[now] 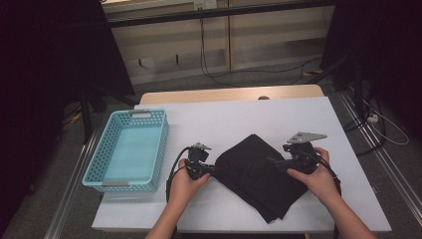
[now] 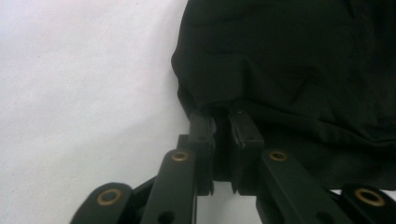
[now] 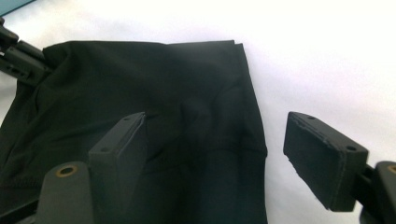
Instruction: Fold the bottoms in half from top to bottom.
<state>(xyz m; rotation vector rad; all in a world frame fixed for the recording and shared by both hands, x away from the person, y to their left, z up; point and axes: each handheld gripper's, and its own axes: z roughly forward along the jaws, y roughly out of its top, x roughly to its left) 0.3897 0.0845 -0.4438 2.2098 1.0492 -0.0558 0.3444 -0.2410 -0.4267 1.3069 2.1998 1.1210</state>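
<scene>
Dim room, bright tabletop — black cloth [image 1: 259, 172] shows little detail.

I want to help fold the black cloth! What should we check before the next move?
1. Left gripper pinching the cloth's edge: ok, jaws shut on the black cloth.
2. Right gripper gripping the cloth: not ok, jaws wide open, cloth edge between them.
3. Cloth lying on the white table: ok.
4. Blue basket out of the way: ok, it sits apart, left of the cloth.
5. Cloth smooth underneath: cannot tell.
</scene>
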